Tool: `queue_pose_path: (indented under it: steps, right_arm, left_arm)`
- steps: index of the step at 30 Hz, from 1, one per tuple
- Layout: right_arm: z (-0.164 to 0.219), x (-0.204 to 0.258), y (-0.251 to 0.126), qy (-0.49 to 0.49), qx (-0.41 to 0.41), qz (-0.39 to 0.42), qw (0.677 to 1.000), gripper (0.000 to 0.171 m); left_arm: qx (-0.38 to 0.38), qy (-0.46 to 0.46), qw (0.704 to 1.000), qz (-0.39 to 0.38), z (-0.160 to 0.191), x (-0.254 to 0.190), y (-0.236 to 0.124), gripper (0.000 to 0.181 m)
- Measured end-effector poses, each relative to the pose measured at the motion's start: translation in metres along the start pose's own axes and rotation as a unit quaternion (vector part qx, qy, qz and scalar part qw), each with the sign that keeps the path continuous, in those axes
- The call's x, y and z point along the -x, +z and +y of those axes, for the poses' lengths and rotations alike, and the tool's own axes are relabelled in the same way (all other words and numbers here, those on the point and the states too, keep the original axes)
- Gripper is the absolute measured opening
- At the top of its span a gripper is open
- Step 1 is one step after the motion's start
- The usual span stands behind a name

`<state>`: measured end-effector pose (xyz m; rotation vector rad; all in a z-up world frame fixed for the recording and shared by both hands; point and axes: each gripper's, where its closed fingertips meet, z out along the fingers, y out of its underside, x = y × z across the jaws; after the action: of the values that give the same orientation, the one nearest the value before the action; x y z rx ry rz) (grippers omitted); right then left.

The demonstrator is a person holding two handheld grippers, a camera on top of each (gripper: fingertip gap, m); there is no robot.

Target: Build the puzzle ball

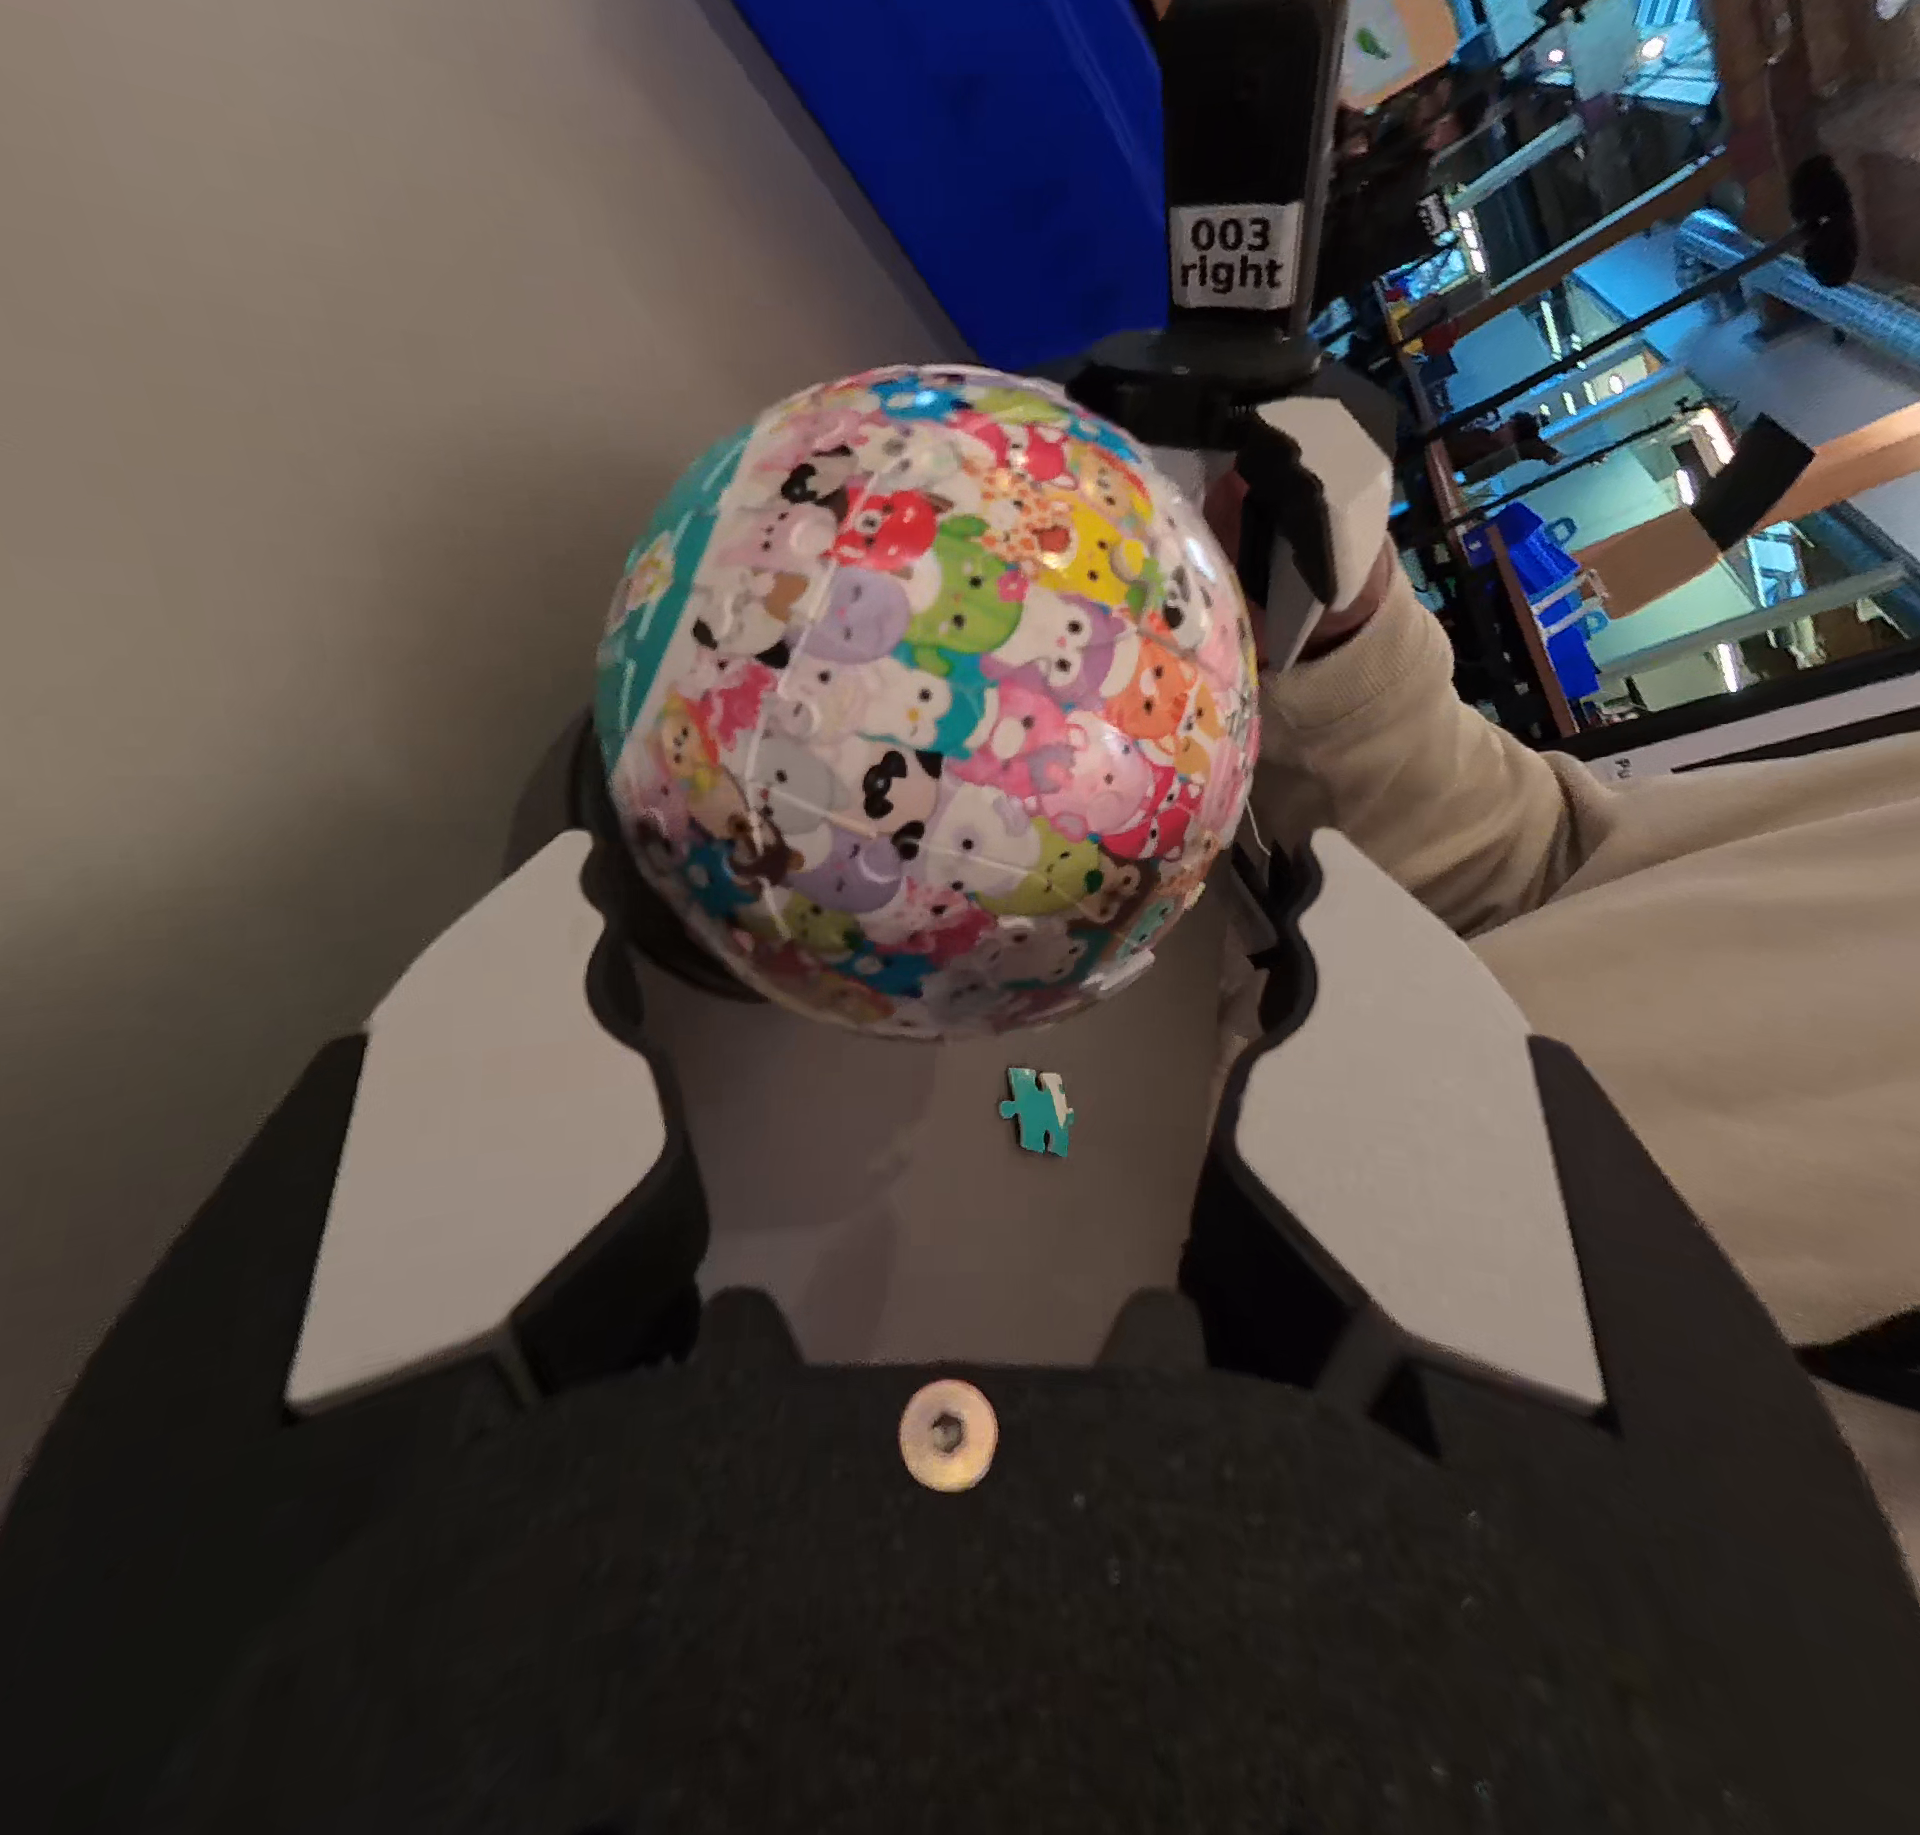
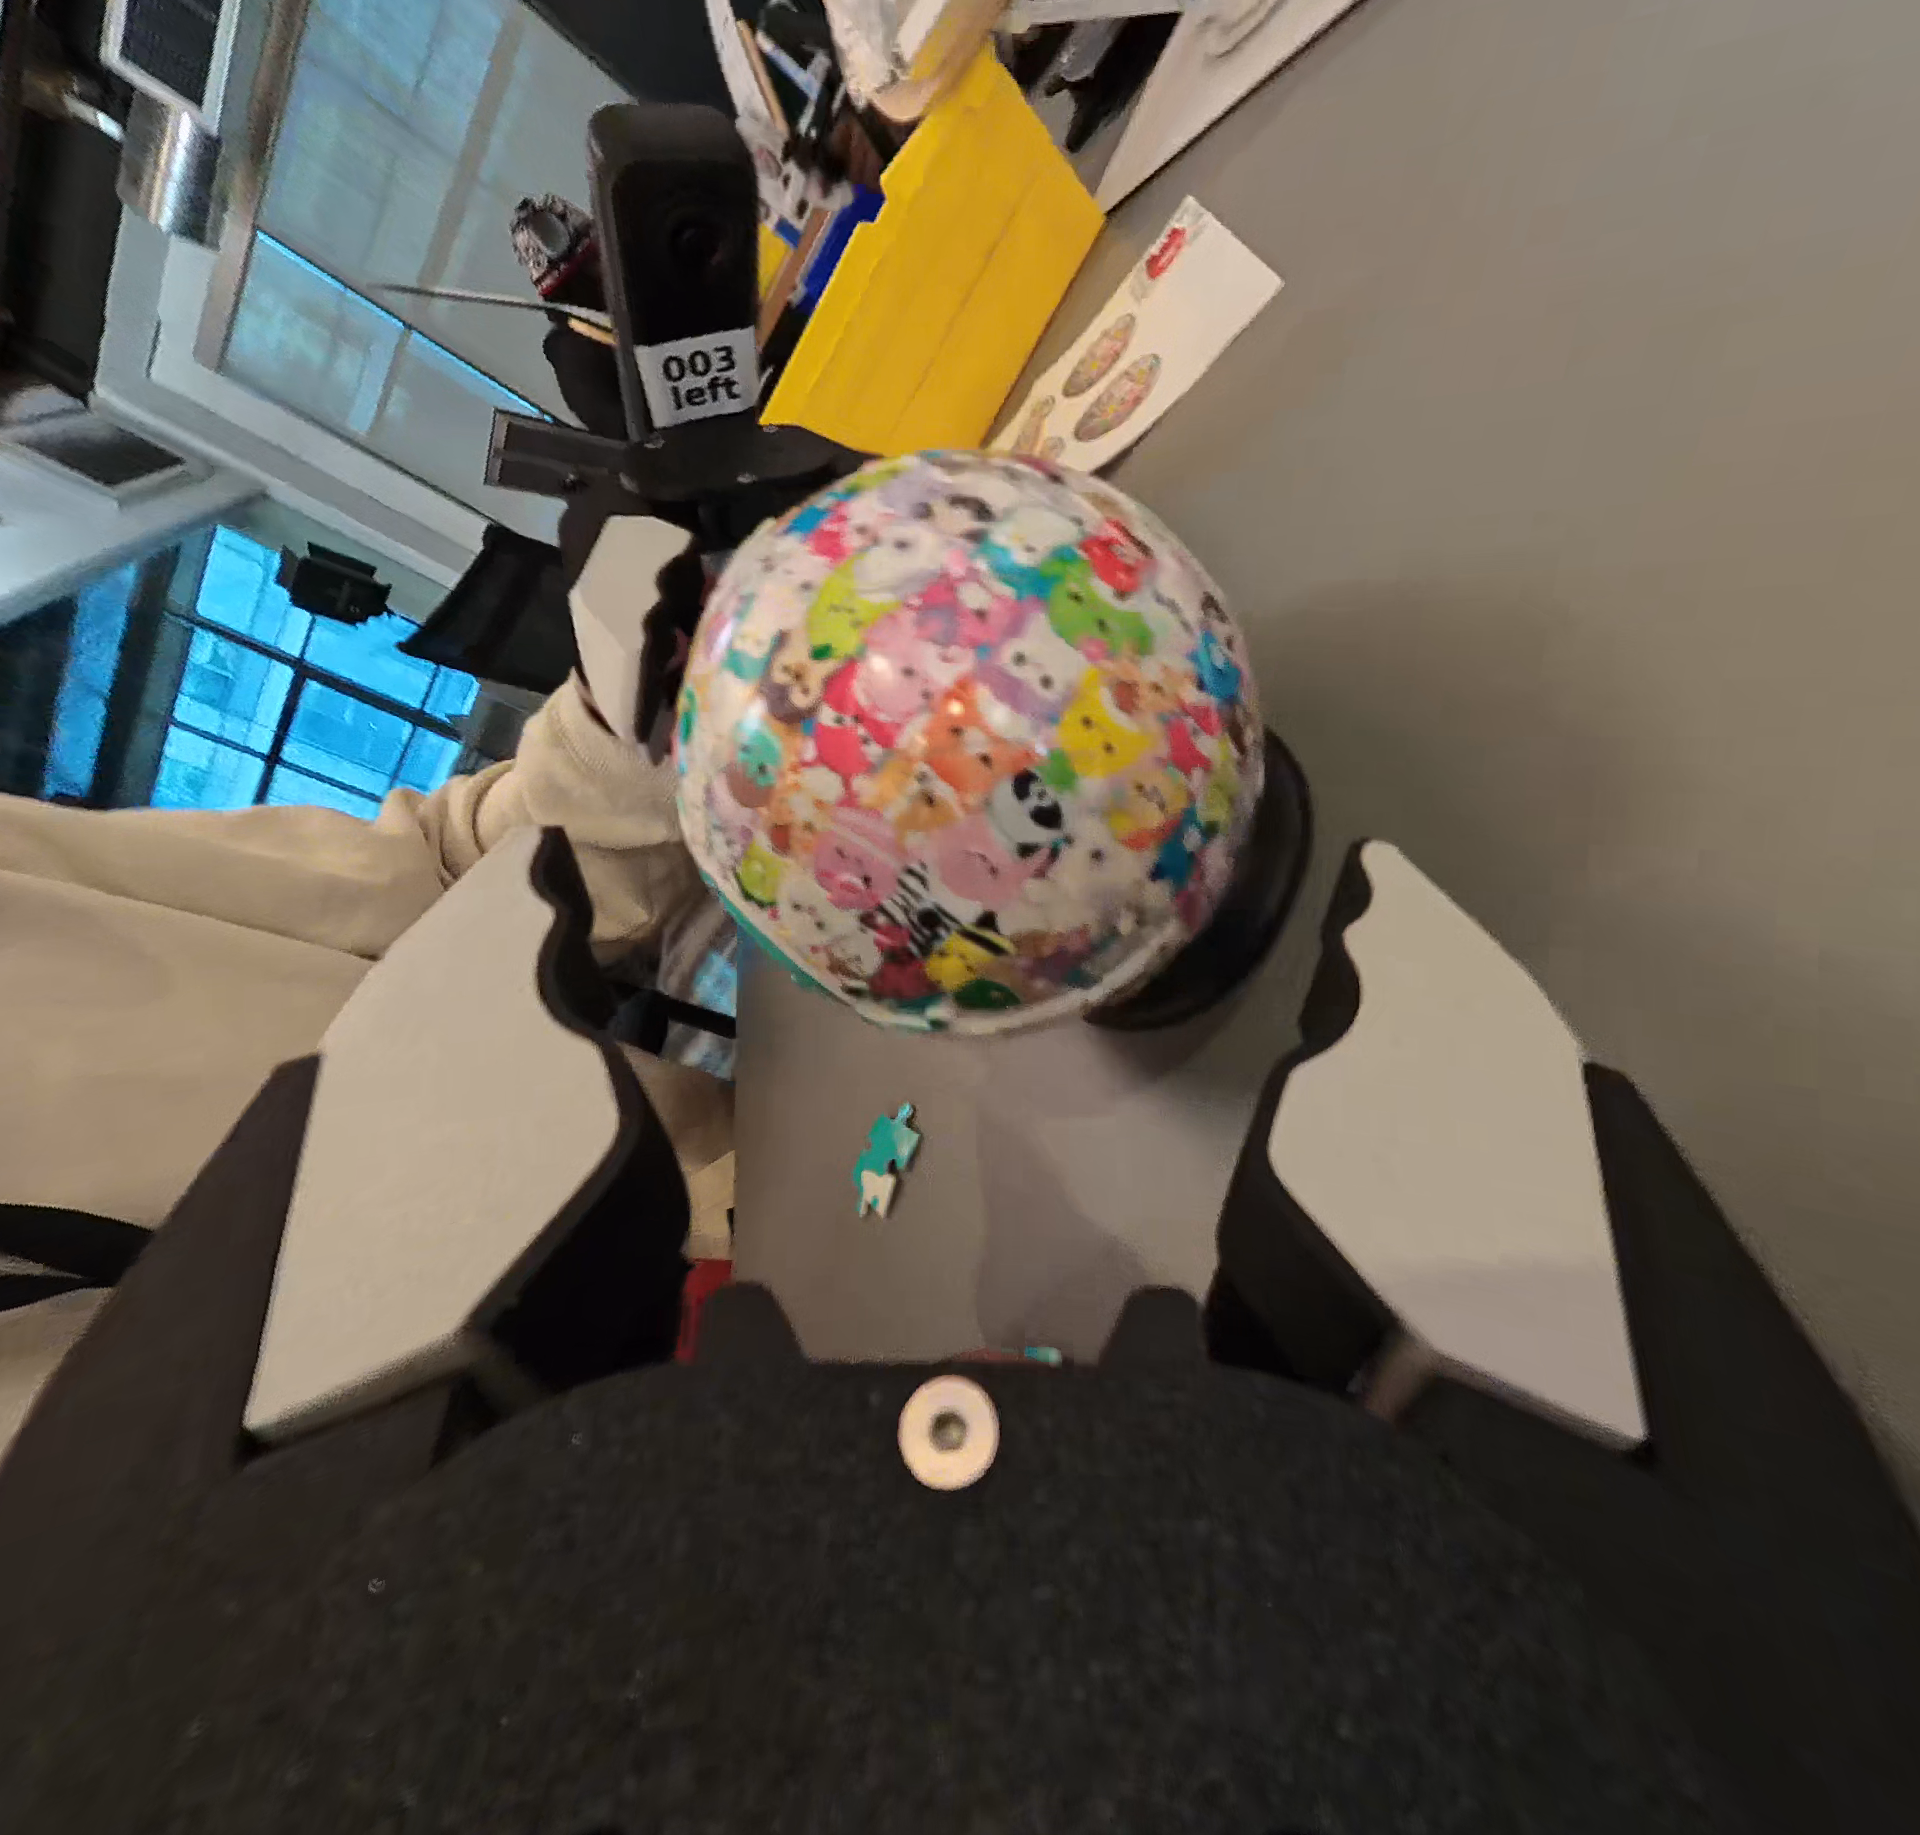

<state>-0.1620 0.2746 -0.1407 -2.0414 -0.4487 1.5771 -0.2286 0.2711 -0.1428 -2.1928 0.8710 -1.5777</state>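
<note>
Left wrist view: the left hand-held gripper (image 1: 940, 912) is spread wide, the puzzle ball (image 1: 928, 702) on its dark stand (image 1: 600, 850) on the grey counter (image 1: 312, 435), a loose teal piece (image 1: 1037, 1112) beside it.

Right wrist view: the right hand-held gripper (image 2: 951, 923) is likewise spread, holding nothing, the ball (image 2: 966, 741) ahead and the teal piece (image 2: 886, 1159) on the counter (image 2: 1558, 538).

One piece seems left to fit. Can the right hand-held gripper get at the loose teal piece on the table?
Probably yes: the teal piece lies flat on bare table, between the open right hand-held gripper fingers, nearer than the puzzle ball.
</note>
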Motion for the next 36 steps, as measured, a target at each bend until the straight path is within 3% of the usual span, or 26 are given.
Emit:
queue_pose_path:
  steps: [11,18,27,33,36]
  right_arm:
    - [0.017,0.007,0.022,0.104,0.026,-0.042,0.993,0.127]
    - [0.003,0.002,0.028,0.046,0.023,0.024,0.998,0.125]
    - [-0.008,-0.01,0.014,-0.045,0.018,0.068,0.997,0.12]
    - [0.013,-0.003,0.023,0.047,0.054,-0.027,0.997,0.119]
    - [0.014,0.0,0.031,0.061,0.051,-0.03,0.996,0.13]
  left_arm:
    - [0.03,-0.029,0.998,-0.04,0.003,-0.005,0.018,0.131]
    - [0.001,-0.014,0.999,-0.047,-0.01,-0.003,0.017,0.127]
    - [-0.015,-0.032,0.999,-0.042,0.005,0.006,0.012,0.115]
    - [-0.023,-0.062,0.998,-0.014,0.009,0.003,0.019,0.115]
    - [-0.024,-0.062,0.998,-0.019,0.009,0.003,0.019,0.115]
